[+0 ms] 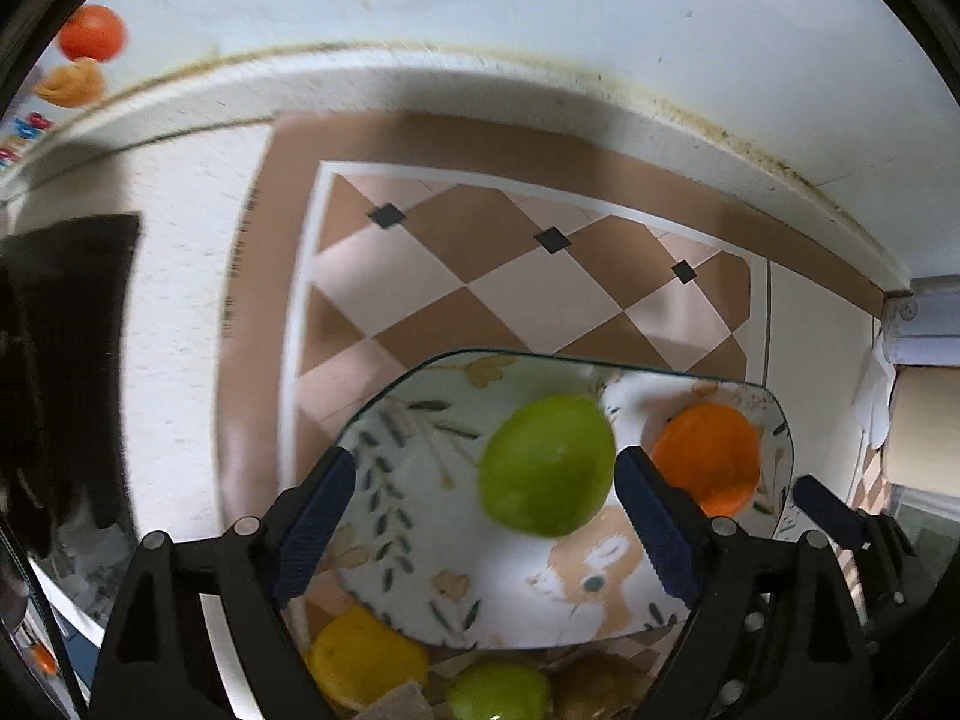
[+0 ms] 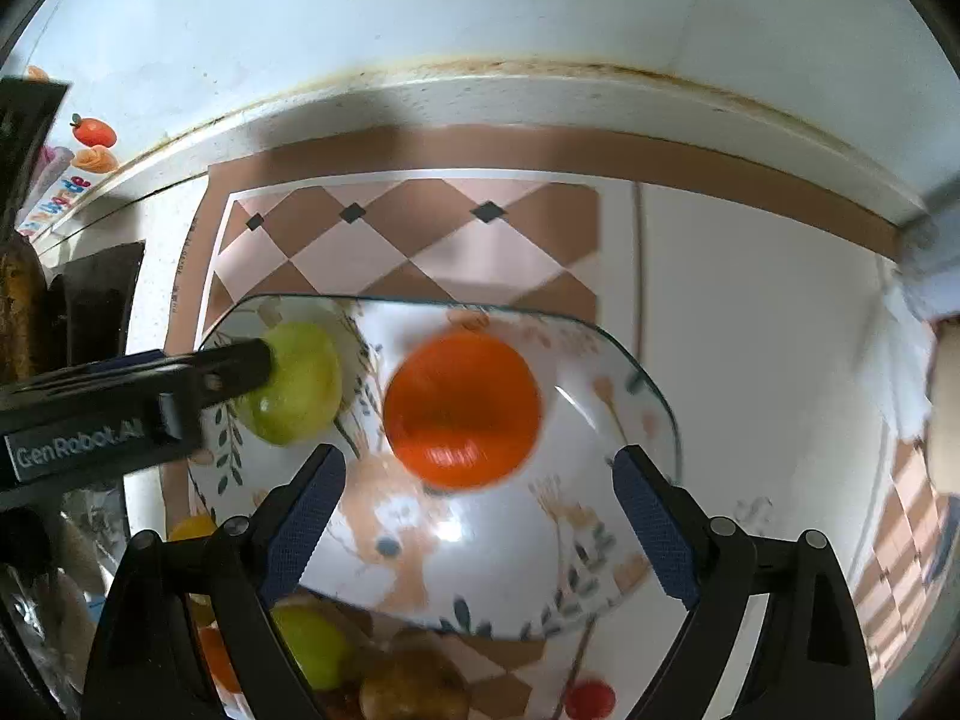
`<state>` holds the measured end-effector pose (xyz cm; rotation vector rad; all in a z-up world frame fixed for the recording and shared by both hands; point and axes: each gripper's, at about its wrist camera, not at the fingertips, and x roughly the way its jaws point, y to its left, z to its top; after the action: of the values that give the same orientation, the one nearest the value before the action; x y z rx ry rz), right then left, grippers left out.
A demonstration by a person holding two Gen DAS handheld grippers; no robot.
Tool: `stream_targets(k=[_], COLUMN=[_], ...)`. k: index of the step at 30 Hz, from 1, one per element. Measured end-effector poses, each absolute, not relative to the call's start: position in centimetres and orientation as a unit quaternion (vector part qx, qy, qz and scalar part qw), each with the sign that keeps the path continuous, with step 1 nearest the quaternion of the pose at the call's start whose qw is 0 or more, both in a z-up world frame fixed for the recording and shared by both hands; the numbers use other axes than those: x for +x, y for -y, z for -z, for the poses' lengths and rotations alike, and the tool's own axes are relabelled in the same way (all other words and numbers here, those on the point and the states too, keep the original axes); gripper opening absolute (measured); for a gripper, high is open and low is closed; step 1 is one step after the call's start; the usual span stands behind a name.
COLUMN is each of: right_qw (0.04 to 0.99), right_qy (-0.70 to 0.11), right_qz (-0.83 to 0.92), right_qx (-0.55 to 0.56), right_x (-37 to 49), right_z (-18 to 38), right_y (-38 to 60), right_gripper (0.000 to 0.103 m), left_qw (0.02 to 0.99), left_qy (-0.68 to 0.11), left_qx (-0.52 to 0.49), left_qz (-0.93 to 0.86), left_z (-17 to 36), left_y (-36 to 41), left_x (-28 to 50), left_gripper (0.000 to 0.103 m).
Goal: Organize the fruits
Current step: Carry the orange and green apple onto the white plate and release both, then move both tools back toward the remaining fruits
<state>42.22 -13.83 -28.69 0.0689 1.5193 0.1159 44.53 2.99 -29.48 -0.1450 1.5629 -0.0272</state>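
A patterned plate [image 1: 420, 480] [image 2: 600, 540] with a deer print lies on the checked mat. A green fruit [image 1: 547, 463] [image 2: 300, 384] and an orange fruit [image 1: 707, 456] [image 2: 461, 409] lie on it, both blurred. My left gripper [image 1: 483, 516] is open above the plate, the green fruit near its right finger. Its finger [image 2: 234, 369] touches the green fruit in the right wrist view. My right gripper [image 2: 474, 516] is open and empty just below the orange fruit. Its finger tip [image 1: 831, 510] shows in the left wrist view.
More fruit lies in front of the plate: a yellow one [image 1: 366, 660], a green one [image 1: 501, 693] [image 2: 312, 648], a brown one [image 2: 414, 690] and a small red one [image 2: 591, 699]. A wall with a raised ledge [image 1: 540, 84] runs behind. A dark object [image 1: 66, 360] stands left.
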Motion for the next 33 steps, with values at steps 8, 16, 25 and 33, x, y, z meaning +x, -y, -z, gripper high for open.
stream_targets(k=[8, 16, 25, 33], right_qw=[0.741, 0.773, 0.808, 0.837], right_qy=[-0.669, -0.633, -0.587, -0.547], right_qz=[-0.016, 0.001, 0.001, 0.002], right_qx=[0.053, 0.045, 0.04, 0.03], right_x=[37.2, 32.0, 26.8, 22.2], right_z=[25.1, 21.2, 16.0, 11.9], right_y=[15.6, 15.6, 15.1, 14.5], right_gripper=[0.093, 0.093, 0.093, 0.093], left_qw=[0.754, 0.785, 0.825, 0.857], left_qy=[-0.656, -0.62, -0.565, -0.515], left_qx=[-0.019, -0.015, -0.004, 0.006], left_qz=[-0.014, -0.018, -0.02, -0.021], left_z=[25.3, 21.7, 17.1, 13.4], left_y=[-4.5, -3.9, -4.2, -4.0], left_x=[37.4, 35.2, 28.9, 24.3], left_gripper=[0.088, 0.088, 0.088, 0.088])
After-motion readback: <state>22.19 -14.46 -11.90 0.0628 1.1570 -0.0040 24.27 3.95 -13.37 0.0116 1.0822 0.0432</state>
